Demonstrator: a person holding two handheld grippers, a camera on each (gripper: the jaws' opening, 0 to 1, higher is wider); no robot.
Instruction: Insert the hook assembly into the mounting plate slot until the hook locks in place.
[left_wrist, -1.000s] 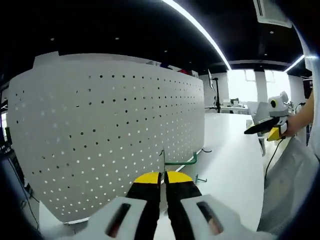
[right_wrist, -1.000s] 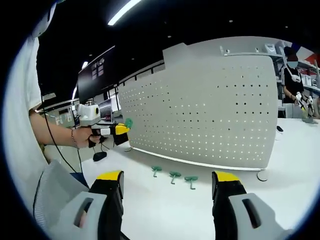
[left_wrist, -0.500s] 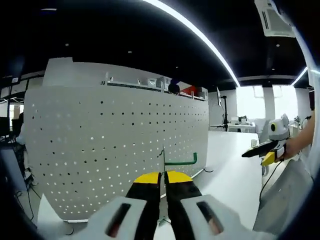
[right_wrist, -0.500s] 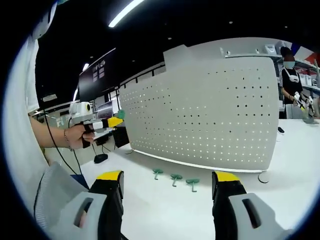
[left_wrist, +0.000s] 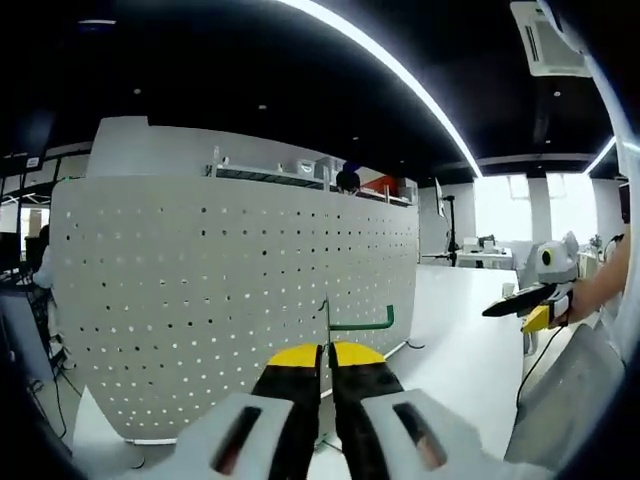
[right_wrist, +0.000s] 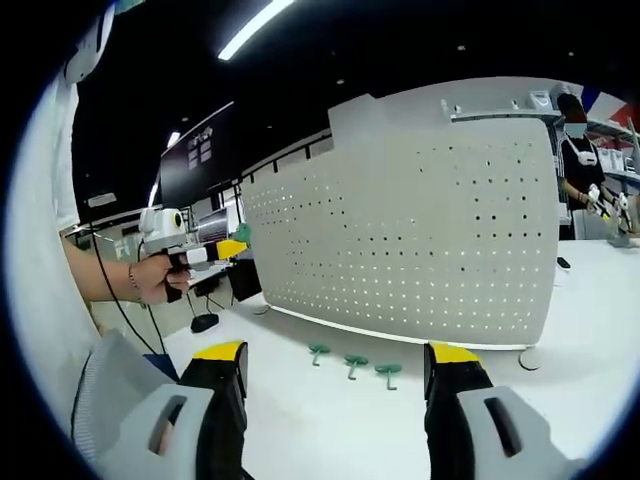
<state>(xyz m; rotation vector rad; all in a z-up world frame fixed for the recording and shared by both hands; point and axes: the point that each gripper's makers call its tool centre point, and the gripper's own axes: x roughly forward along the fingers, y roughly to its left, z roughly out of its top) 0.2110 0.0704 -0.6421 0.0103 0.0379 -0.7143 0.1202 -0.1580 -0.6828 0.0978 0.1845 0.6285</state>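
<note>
Left gripper view: the left tool (left_wrist: 326, 362) is closed on a green hook (left_wrist: 360, 322), held up in front of the white pegboard (left_wrist: 230, 300). The right tool (right_wrist: 338, 365) hangs wide open and empty above the white surface (right_wrist: 330, 420), three green hooks (right_wrist: 353, 364) lying near the pegboard's foot

The left gripper view looks forward along its own closed jaws at the white pegboard (left_wrist: 235, 300), close in front of it and seen nearly square on, with the white table (left_wrist: 460, 350) running off to the right, where the right gripper (left_wrist: 520, 300) enters. The right gripper view sits farther back and lower over the table (right_wrist: 330, 420), facing the same pegboard (right_wrist: 420, 250) at a slant between its parted jaws, with the left gripper (right_wrist: 225, 248) coming in from the left. Both views share the pegboard's perforated face and the tabletop before it
</note>
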